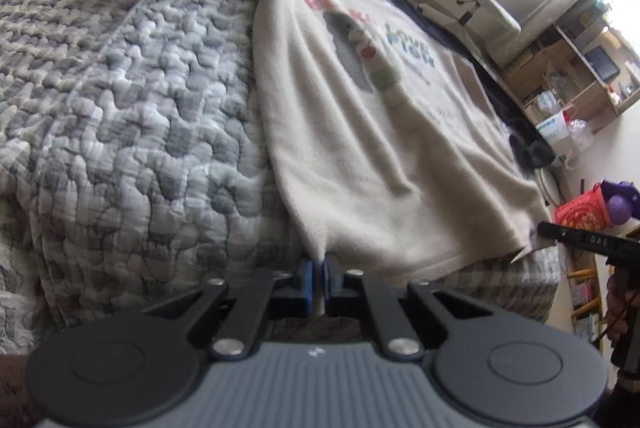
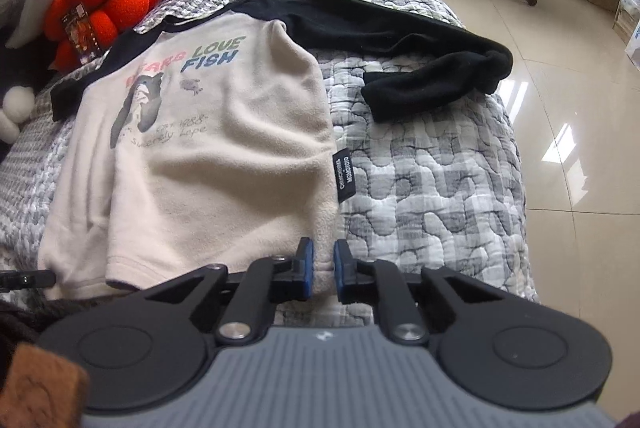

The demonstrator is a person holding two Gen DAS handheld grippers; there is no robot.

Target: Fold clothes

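A cream sweatshirt (image 2: pixel 208 148) with black sleeves (image 2: pixel 400 40) is spread flat on the quilted bed (image 1: pixel 120 108), printed front up, one sleeve stretched out across the quilt. The left claw (image 1: pixel 319 268) is seen pinched tight on the hem corner nearest it, cream cloth caught between the blue pads (image 1: pixel 306 280). The right claw (image 2: pixel 322 264) is held at the opposite hem corner, jaws narrowly parted with the fleece edge lying between them; whether the cloth is actually gripped there cannot be told. A red plush toy (image 2: pixel 108 0) is seen beyond the collar.
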